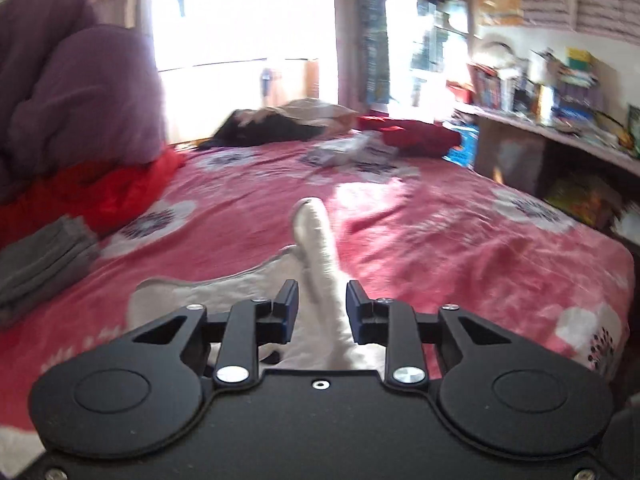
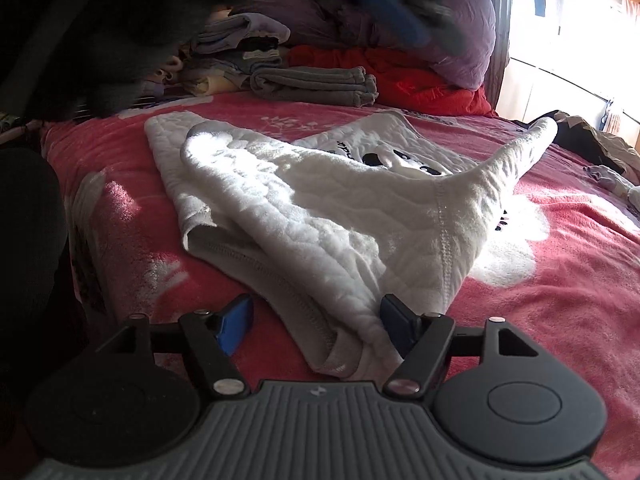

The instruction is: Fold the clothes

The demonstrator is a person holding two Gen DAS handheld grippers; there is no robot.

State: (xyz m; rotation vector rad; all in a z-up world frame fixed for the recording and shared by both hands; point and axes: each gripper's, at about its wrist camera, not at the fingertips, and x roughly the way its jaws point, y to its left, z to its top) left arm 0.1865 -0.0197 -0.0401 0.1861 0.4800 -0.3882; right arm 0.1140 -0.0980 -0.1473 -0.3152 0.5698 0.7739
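Observation:
A white quilted top point(image 2: 320, 200) with a black print lies partly folded on the pink flowered bedspread point(image 2: 560, 280). One sleeve point(image 2: 528, 144) stretches out to the right. In the left wrist view the same white sleeve point(image 1: 316, 240) runs forward between the fingers of my left gripper point(image 1: 322, 308), whose jaws stand apart around it without pinching. My right gripper point(image 2: 316, 320) is open over the garment's near hem, with the cloth lying between its fingers.
Folded grey clothes point(image 2: 316, 84) and a stack of other folded items point(image 2: 236, 52) sit at the bed's far side by a purple duvet point(image 1: 76, 92) and red blanket point(image 2: 400, 72). Unfolded clothes point(image 1: 288, 120) lie near the window. Shelves point(image 1: 560, 120) stand right of the bed.

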